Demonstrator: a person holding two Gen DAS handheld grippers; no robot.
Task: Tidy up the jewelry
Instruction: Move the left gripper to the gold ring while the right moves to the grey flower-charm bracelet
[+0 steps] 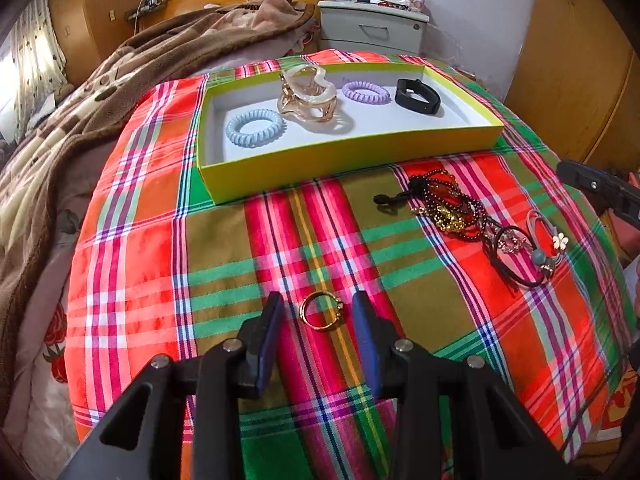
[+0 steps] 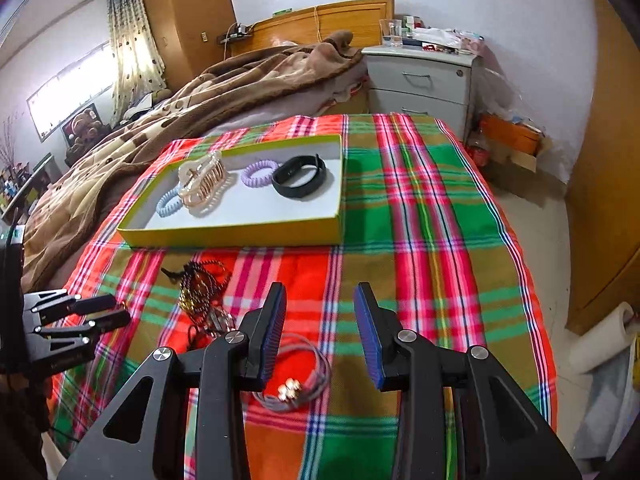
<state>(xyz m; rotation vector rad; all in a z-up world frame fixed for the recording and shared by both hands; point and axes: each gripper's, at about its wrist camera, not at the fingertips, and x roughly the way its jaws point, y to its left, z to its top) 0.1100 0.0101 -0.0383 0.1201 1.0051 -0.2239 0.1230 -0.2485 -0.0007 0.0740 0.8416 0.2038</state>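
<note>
- The task looked roughly half done. The yellow-sided box (image 1: 348,156) sat on the plaid cloth (image 1: 280,240) spread over the bed, and four pieces already lay inside it: a blue coil hair tie (image 1: 255,127), a cream and gold claw clip (image 1: 307,94), a purple coil hair tie (image 1: 365,93) and a black wristband (image 1: 417,97).
- Still outside the box, on the cloth:
  - a gold ring (image 1: 321,311), alone near the front edge;
  - a tangled heap of dark beaded bracelets (image 1: 444,204) with a gold piece in it, near the box's front wall;
  - a cluster of hair ties with charms (image 1: 528,246) just beside that heap;
  - a grey cord hair tie with metal beads (image 2: 296,376), apart from the rest.
- The left tongs (image 1: 318,312) stood partly apart, with the ring lying between the two blue pads. Neither pad touched it, so nothing was held. I judged this to be the lead-in to a pinch on the ring.
- The right tongs (image 2: 320,332) were also partly apart and empty. The grey cord tie lay on the cloth below them, partly hidden by the left-hand pad; whether that pad touched it could not be told.
- Both remaining pickups would need care: the ring was thin and lay flat on soft cloth.
</note>
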